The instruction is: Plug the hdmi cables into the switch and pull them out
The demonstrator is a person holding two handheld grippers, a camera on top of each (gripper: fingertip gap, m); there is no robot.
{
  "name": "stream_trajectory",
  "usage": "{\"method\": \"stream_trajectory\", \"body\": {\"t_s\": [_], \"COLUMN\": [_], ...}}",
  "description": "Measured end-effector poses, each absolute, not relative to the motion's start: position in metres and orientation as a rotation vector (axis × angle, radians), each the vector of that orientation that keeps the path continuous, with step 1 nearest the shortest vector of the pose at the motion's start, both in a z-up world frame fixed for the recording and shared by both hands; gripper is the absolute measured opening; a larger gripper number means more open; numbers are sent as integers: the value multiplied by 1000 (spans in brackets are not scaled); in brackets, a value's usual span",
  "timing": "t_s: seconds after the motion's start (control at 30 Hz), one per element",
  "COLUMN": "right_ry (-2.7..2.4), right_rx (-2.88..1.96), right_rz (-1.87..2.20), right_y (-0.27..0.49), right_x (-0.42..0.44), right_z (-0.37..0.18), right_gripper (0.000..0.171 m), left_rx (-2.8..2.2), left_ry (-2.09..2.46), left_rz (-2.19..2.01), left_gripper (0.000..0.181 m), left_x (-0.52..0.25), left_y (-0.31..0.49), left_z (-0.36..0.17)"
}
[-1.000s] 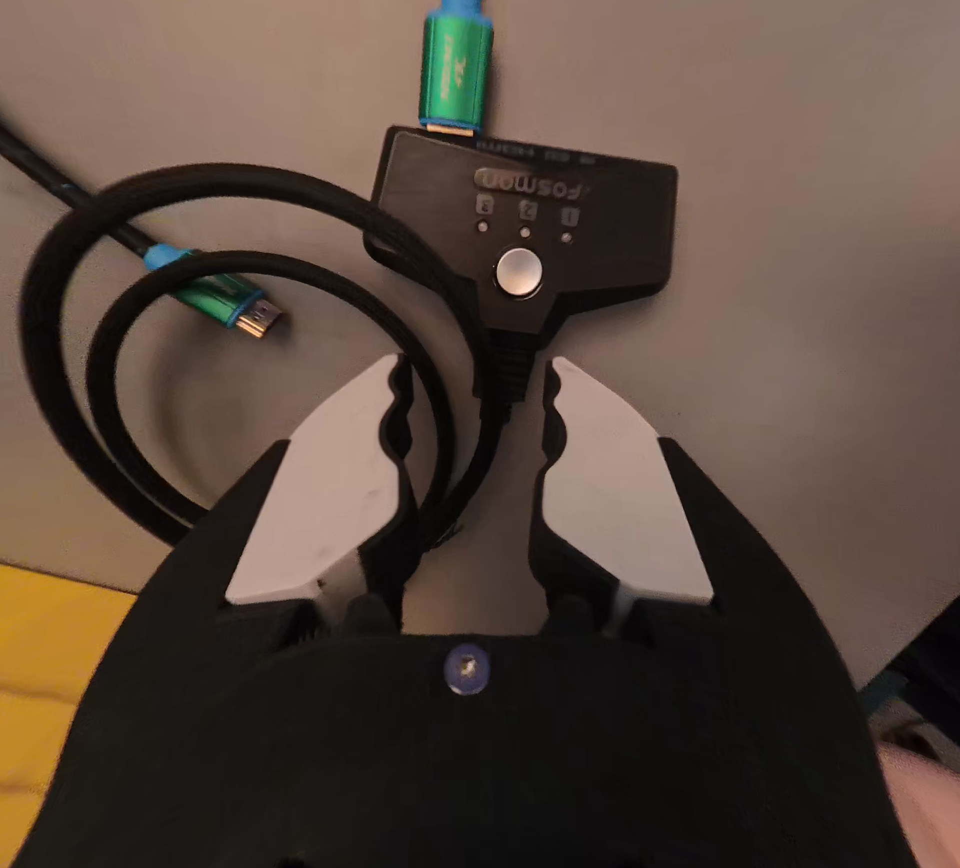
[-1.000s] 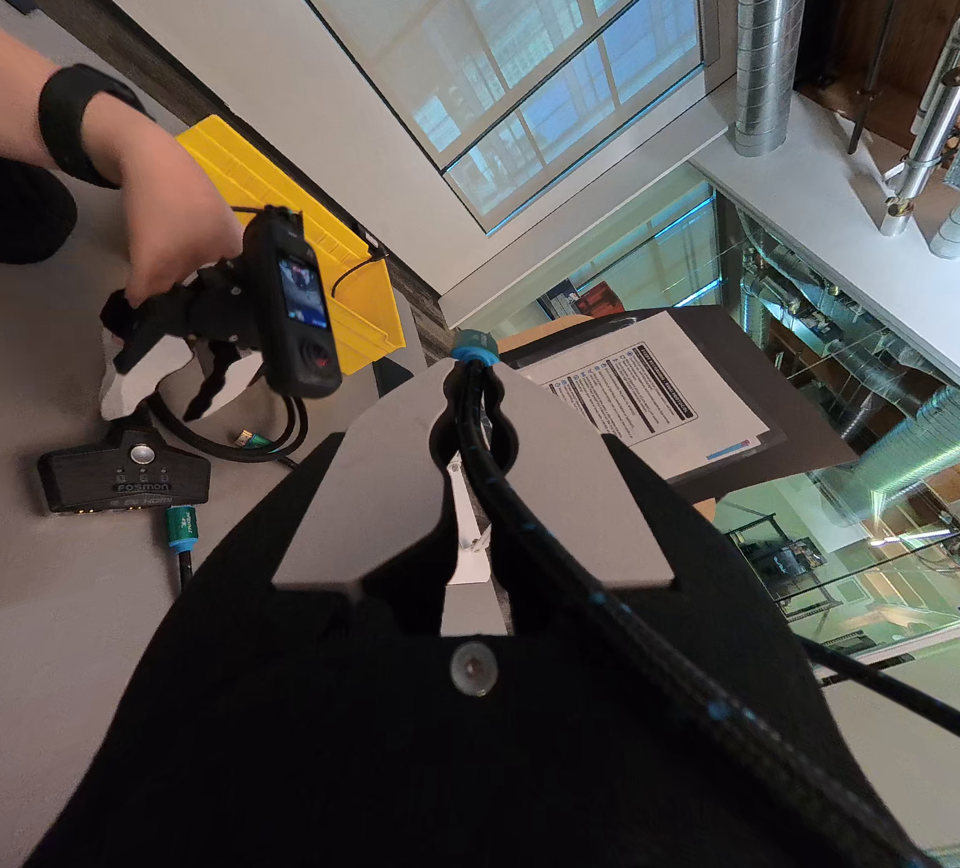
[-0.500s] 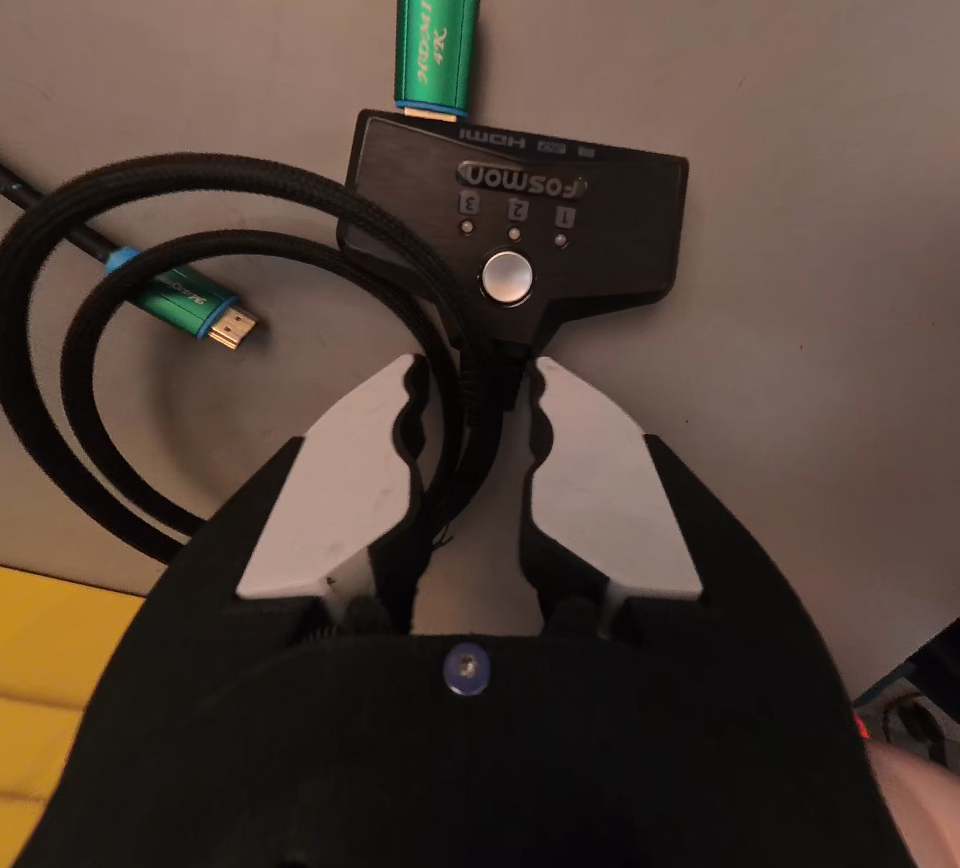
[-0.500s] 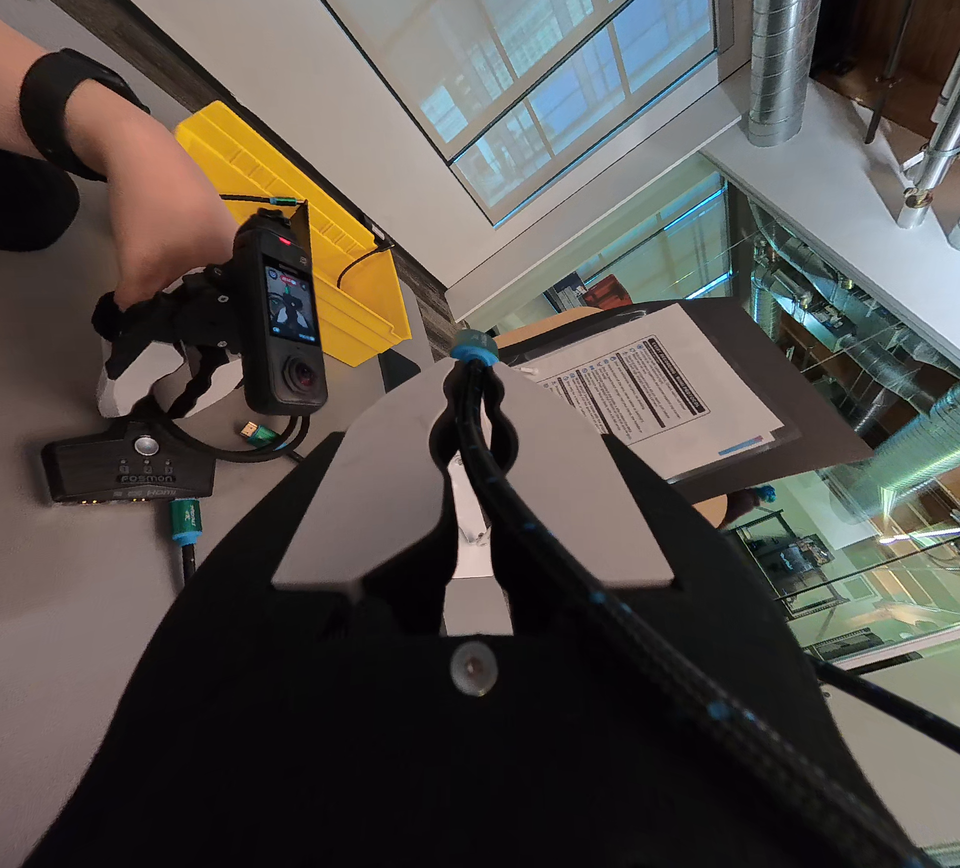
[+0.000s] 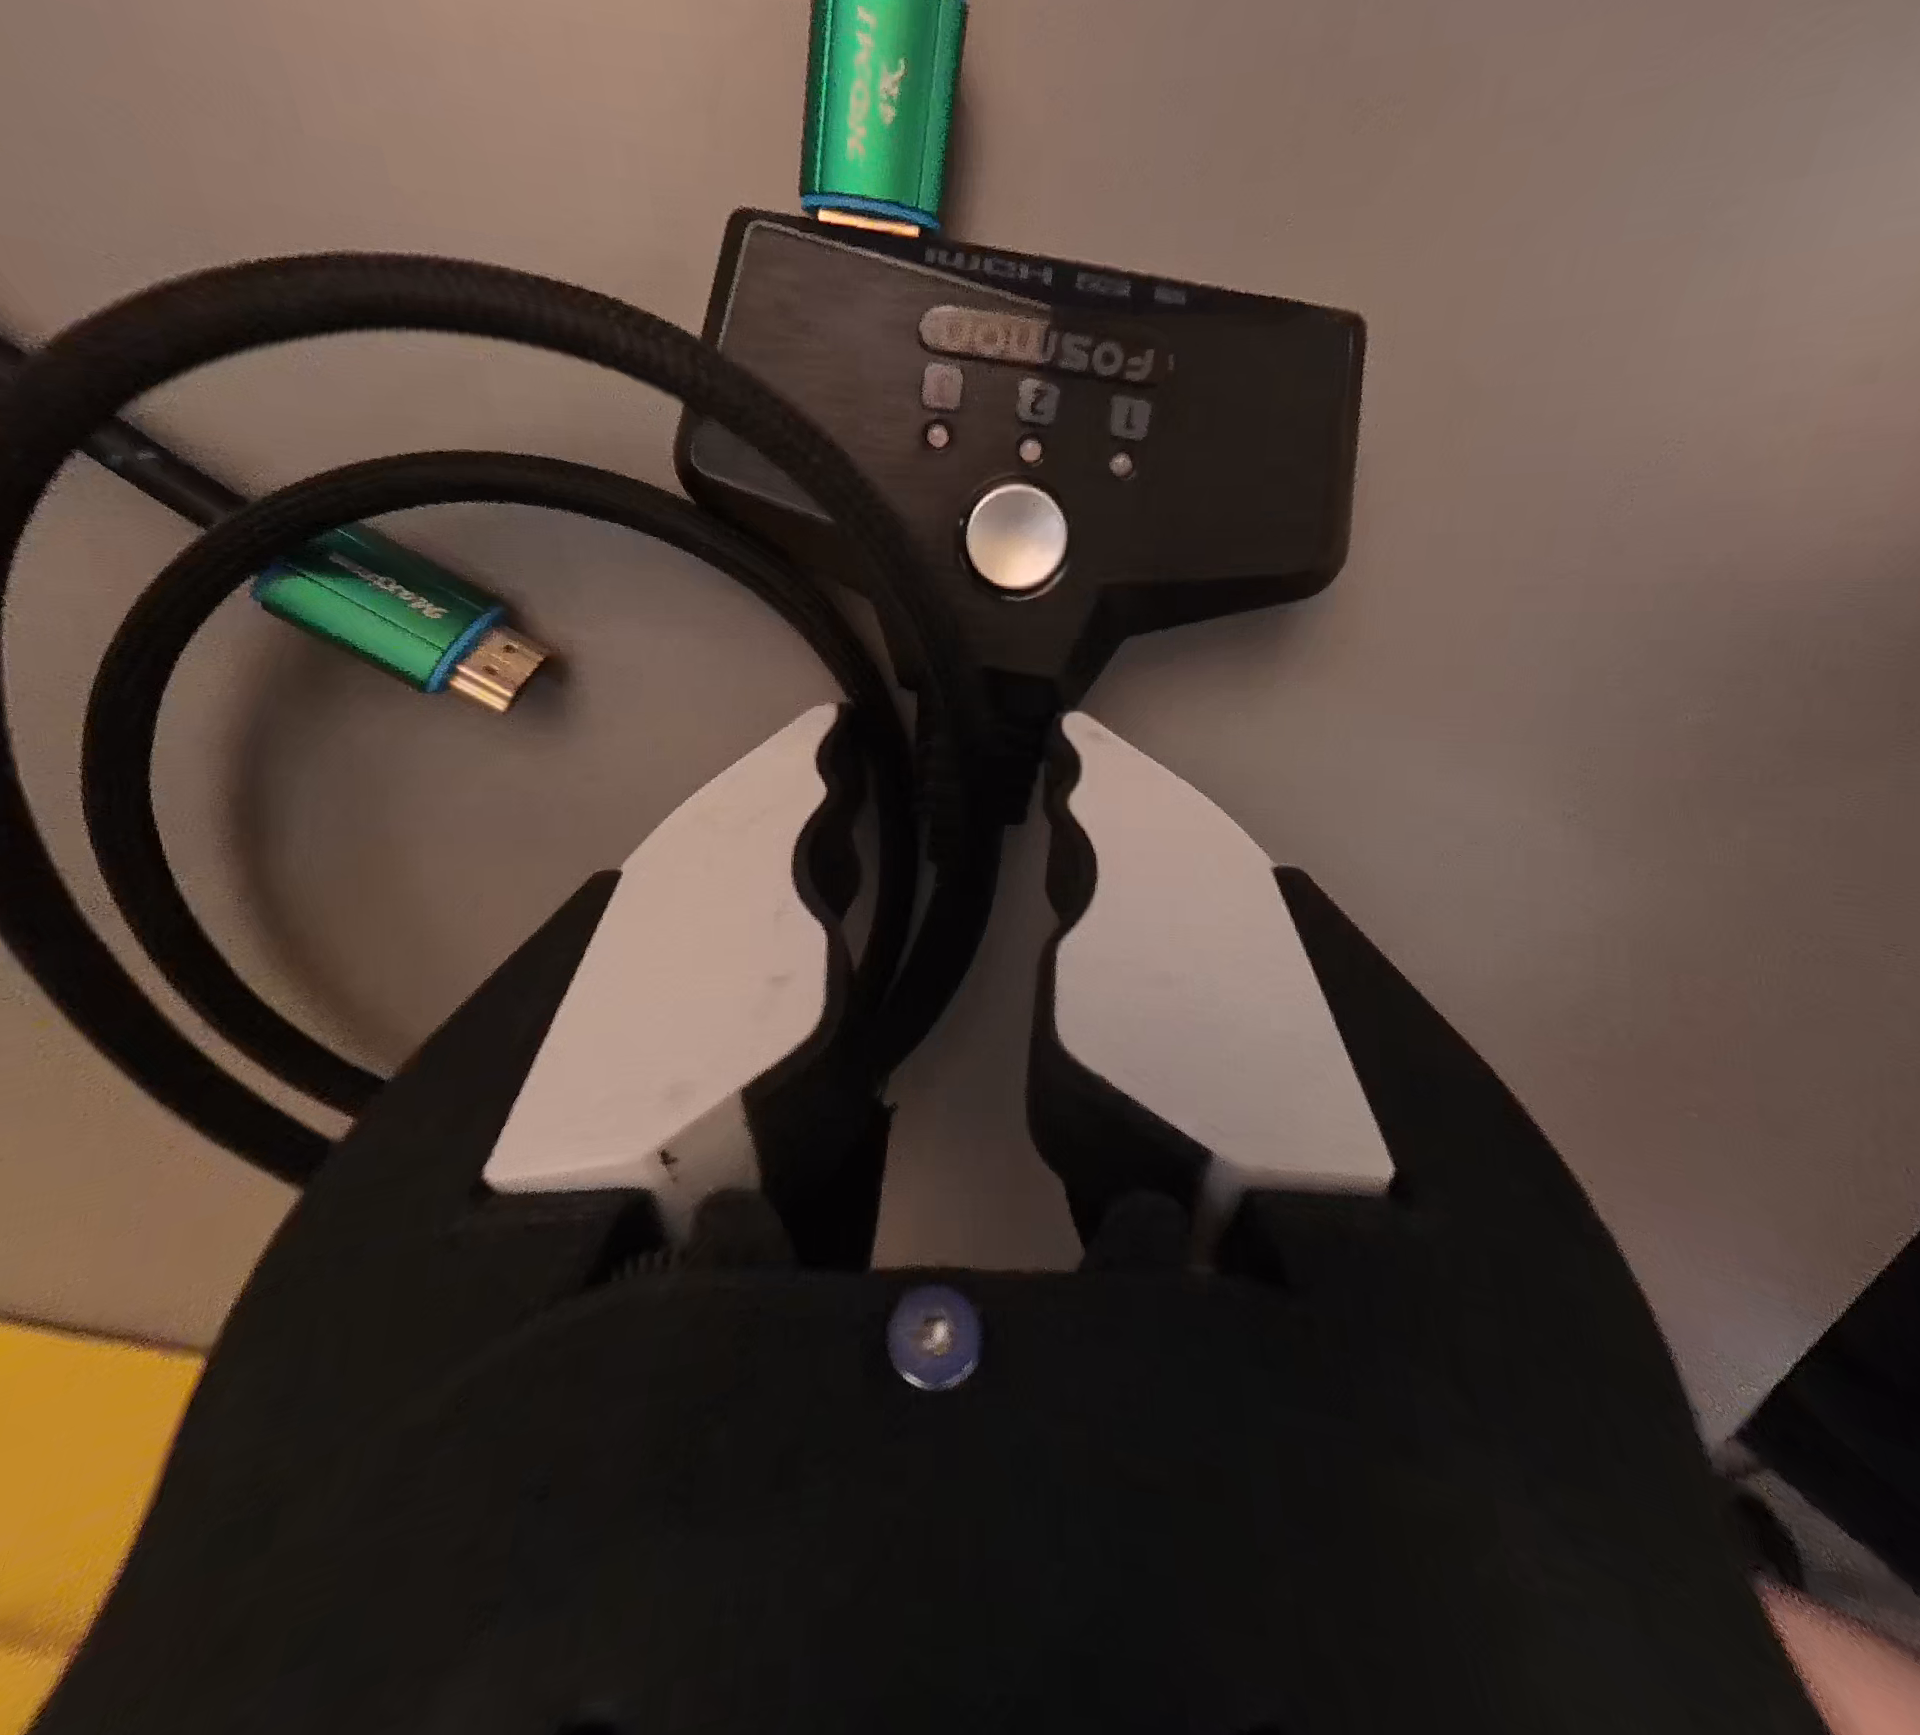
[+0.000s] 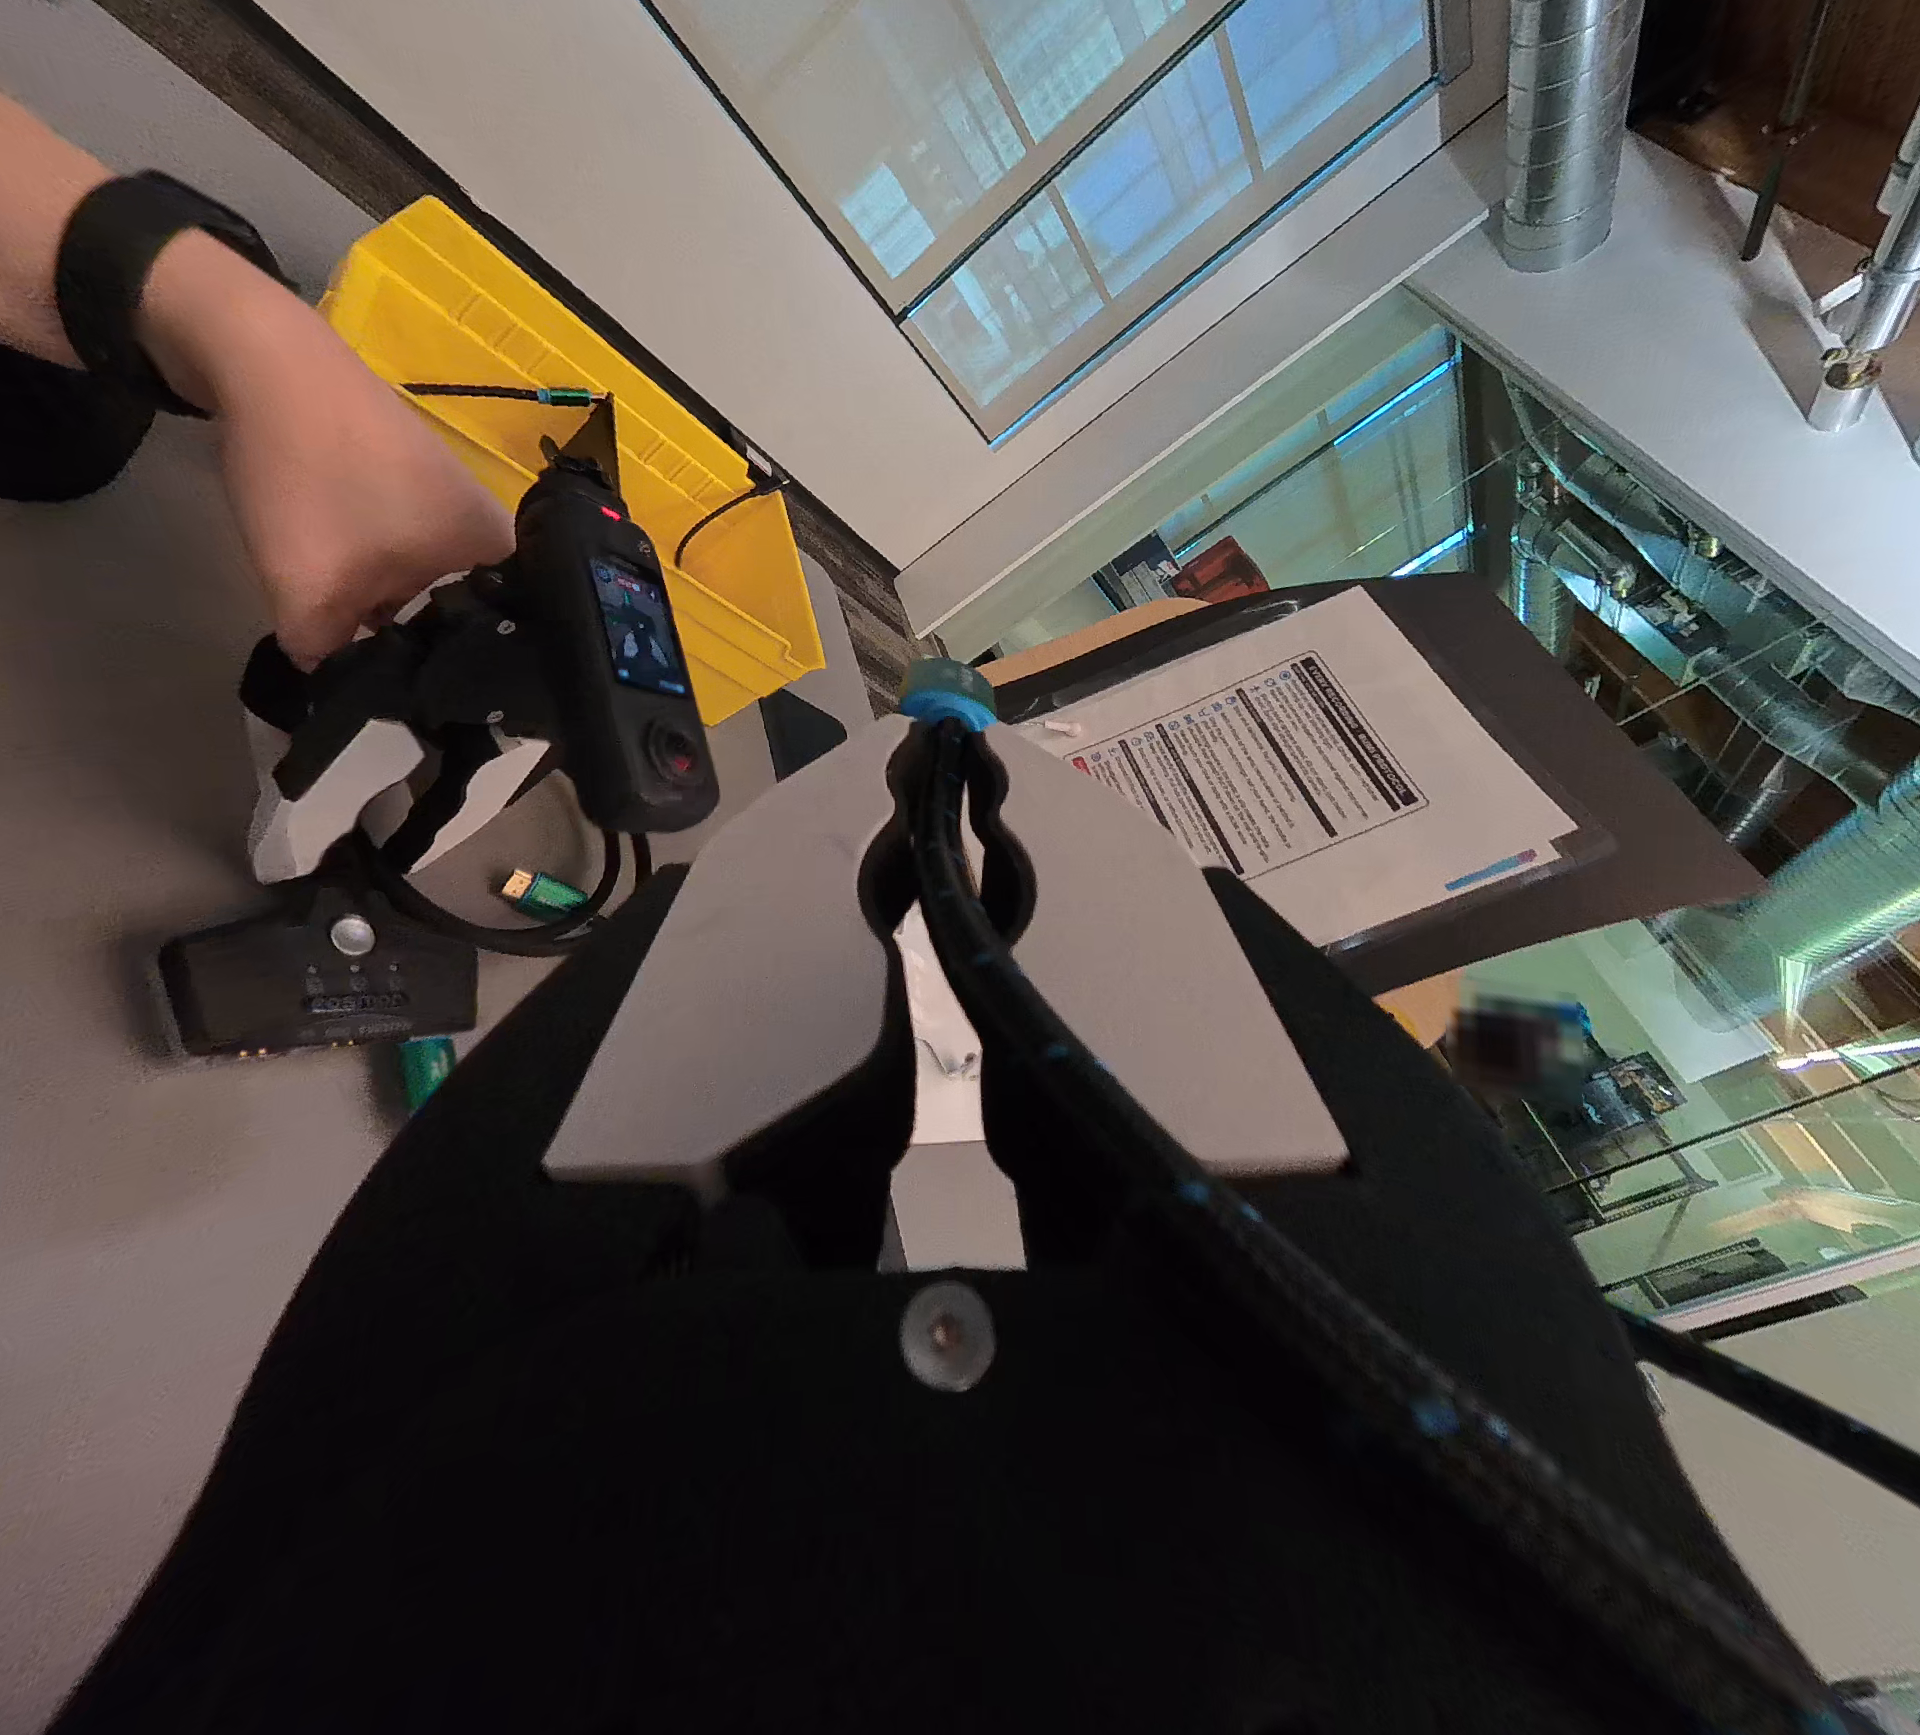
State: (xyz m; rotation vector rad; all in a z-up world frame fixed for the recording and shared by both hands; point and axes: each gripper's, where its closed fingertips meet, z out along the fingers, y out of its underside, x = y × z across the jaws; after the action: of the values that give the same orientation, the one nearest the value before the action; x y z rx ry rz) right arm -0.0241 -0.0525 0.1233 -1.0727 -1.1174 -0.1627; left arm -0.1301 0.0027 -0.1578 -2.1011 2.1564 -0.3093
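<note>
Left gripper (image 5: 951, 729): jaws part-way apart, straddling the switch's own braided pigtail (image 5: 935, 854) right at the strain relief. Left finger touches the looped braid; can't tell if the right finger touches the stem, so no confirmed clamp.

Just past the fingertips: black HDMI switch (image 5: 1039, 428) flat on the grey table (image 5: 1610, 127), round button facing the gripper. Pigtail coils in two loops to its left. Inside the loops lies a loose green HDMI plug (image 5: 405, 620), gold tip bare, unplugged. On the switch's far edge, a second green plug (image 5: 883, 85) is seated in the leftmost port, cable running off the top.

Right gripper (image 6: 940, 729): jaws closed on a black braided HDMI cable (image 6: 997, 958) just behind its blue collar, raised above the table and well apart from the switch. Plug points away from camera. Beyond: person's hand (image 6: 343, 490) on the left gripper, yellow bin (image 6: 520, 355), then windows.
</note>
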Motion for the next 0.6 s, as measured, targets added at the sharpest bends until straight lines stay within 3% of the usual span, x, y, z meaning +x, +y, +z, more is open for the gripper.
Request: {"method": "stream_trajectory", "body": {"t_s": [0.27,0.6], "right_ry": [-1076,-938], "right_rx": [-1082,-1105], "right_rz": [-149,-141], "right_y": [-53,-51], "right_x": [-13,1], "right_z": [128,145], "right_gripper": [9,8], "left_rx": [-2140,-1931], "left_ry": [1976,1633], "left_rz": [-782,-1705], "left_gripper": [31,31], "left_x": [-107,-86], "left_y": [-10,-31], "left_z": [-129,-46]}}
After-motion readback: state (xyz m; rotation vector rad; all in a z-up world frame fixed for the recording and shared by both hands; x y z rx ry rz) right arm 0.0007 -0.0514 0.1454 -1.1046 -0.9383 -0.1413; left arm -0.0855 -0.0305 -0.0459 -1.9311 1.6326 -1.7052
